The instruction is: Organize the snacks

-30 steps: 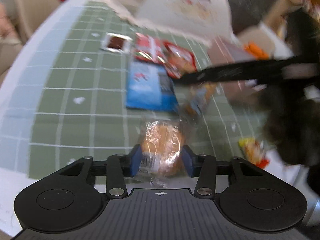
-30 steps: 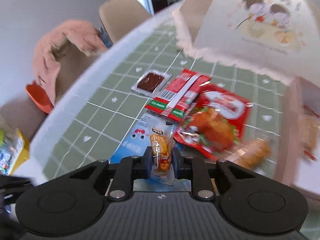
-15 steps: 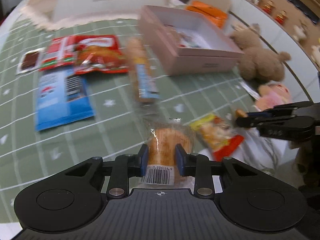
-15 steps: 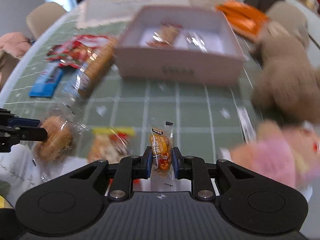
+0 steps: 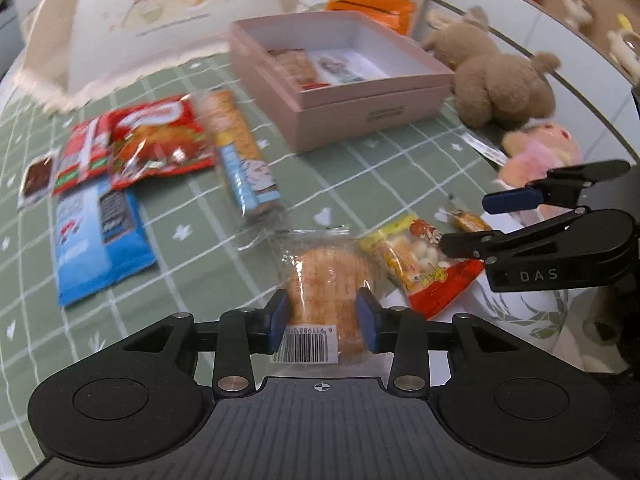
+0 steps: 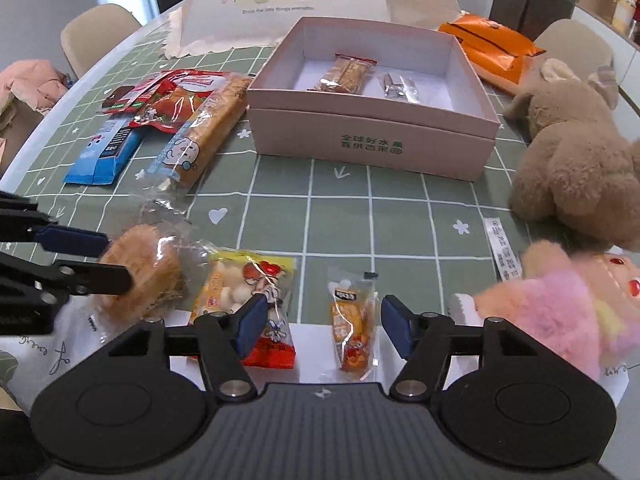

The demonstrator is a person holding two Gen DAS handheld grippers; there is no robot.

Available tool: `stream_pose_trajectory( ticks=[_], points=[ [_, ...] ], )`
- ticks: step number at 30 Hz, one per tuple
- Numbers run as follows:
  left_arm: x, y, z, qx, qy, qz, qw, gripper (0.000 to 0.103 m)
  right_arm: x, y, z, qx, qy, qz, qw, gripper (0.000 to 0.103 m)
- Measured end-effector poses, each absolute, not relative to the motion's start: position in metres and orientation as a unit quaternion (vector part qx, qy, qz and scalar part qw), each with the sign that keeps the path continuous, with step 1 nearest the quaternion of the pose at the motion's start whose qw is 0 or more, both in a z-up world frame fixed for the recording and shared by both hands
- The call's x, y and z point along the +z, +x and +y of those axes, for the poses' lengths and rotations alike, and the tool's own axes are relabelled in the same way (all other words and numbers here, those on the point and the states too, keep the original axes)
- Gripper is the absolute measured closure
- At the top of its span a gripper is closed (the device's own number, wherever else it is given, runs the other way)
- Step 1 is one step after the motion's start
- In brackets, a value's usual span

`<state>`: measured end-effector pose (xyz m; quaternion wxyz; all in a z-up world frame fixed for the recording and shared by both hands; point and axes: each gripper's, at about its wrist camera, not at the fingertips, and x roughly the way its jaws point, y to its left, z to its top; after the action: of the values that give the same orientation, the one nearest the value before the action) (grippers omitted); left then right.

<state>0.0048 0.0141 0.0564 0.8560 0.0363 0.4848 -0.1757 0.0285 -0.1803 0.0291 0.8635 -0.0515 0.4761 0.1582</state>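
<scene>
Left gripper (image 5: 322, 316) was opening, the wrapped round cake (image 5: 330, 284) between its pads near the table edge. Right gripper (image 6: 322, 324) was opening too — its jaws stood clear of the small orange snack packet (image 6: 352, 330) lying between them, before the pink box (image 6: 372, 136).

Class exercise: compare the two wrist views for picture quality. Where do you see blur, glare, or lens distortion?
Left wrist view: motion blur smears the red snack bags and far edges; glare on the round cake's wrapper. Right wrist view: sharp, print on the pink box legible; fisheye bends the tablecloth grid in both.
</scene>
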Motion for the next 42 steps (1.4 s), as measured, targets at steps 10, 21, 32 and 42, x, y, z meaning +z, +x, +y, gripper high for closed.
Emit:
stream_pose_trajectory(
  ticks=[10,21,32,42],
  points=[
    [0.035,0.022,-0.014,-0.189,0.075,0.504,0.839,0.03,0.024,0.021,-0.198,0.129,-0.03,0.485,0.864,0.027],
    [0.058,0.001,0.028,-0.169,-0.017,0.52,0.837,0.043,0.03,0.016,-0.172,0.207,0.004,0.493,0.845,0.027],
    [0.138,0.001,0.025,-0.215,-0.053,0.452,0.864,0.044,0.046,0.024,-0.162,0.233,-0.023,0.485,0.843,0.055],
    [0.27,0.118,0.011,-0.22,-0.113,0.248,0.936,0.043,0.184,0.035,-0.246,0.169,0.018,0.324,0.931,0.054]
  ],
)
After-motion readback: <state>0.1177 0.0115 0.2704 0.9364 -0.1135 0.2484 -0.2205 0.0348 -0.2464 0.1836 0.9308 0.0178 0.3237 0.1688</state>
